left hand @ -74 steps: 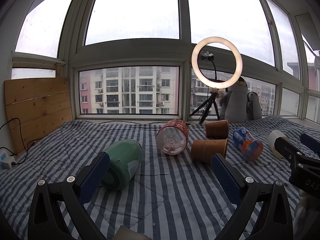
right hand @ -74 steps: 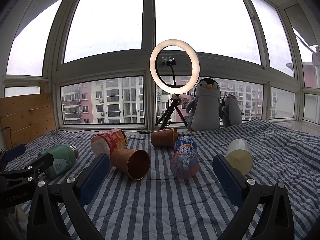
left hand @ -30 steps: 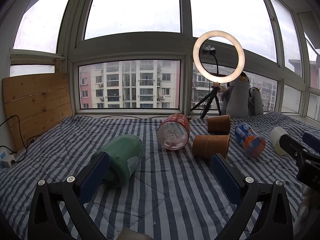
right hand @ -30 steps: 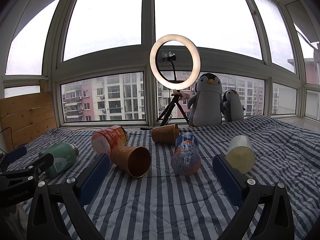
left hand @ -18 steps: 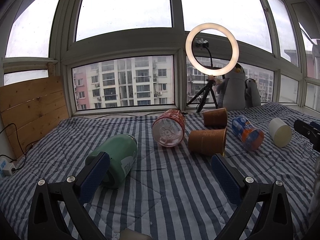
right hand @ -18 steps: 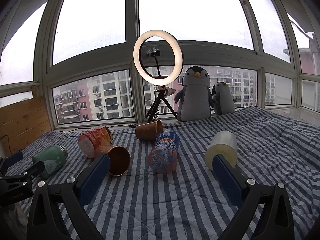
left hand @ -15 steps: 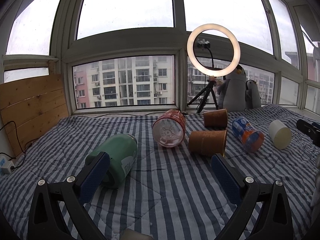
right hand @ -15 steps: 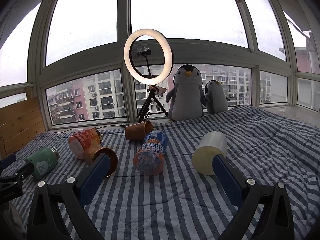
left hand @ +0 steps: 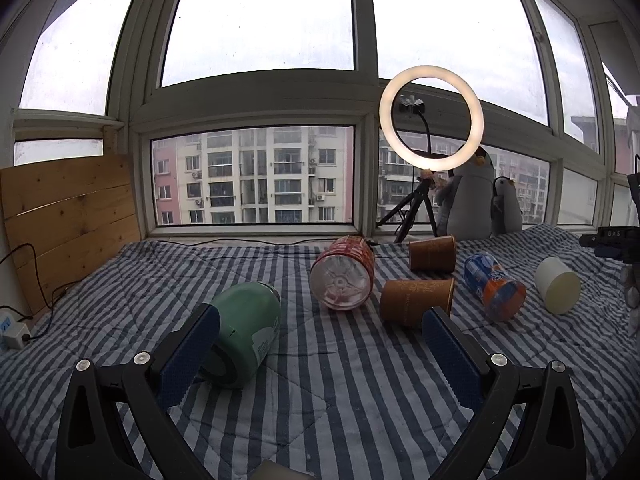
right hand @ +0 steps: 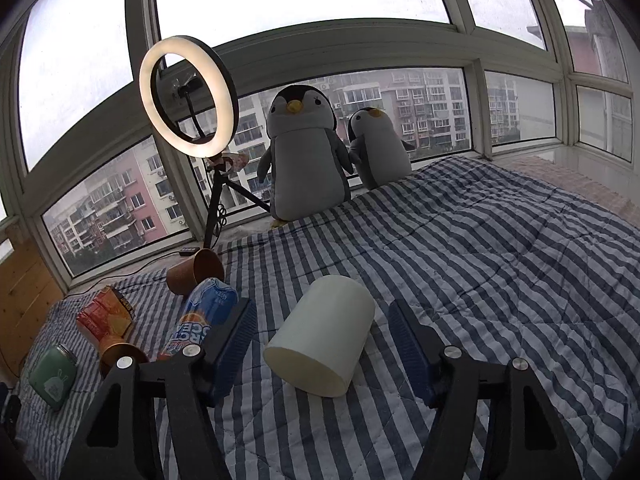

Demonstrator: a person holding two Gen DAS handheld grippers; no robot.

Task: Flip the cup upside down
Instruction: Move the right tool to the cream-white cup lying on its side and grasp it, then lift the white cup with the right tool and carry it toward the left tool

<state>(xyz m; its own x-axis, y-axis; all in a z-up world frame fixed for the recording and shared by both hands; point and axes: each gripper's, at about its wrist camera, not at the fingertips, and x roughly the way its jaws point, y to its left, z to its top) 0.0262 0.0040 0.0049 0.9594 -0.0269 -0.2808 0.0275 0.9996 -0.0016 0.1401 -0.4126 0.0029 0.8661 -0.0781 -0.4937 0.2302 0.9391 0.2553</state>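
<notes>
Here we note the white cup [right hand: 322,338] lying on its side on the striped quilt [right hand: 500,264], mouth toward the camera, between the spread fingers of the right gripper [right hand: 320,340]; whether either pad touches it we cannot tell. The left gripper [left hand: 320,354] is also apart, holding nothing, with the green jar [left hand: 244,338] on its side just behind its left finger. Beyond lie a red-labelled bottle [left hand: 342,280], two brown paper cups [left hand: 416,300], and a blue-orange bottle [left hand: 494,288]. A ring light [right hand: 188,104] and two penguin plushes [right hand: 304,152] stand by the window.
</notes>
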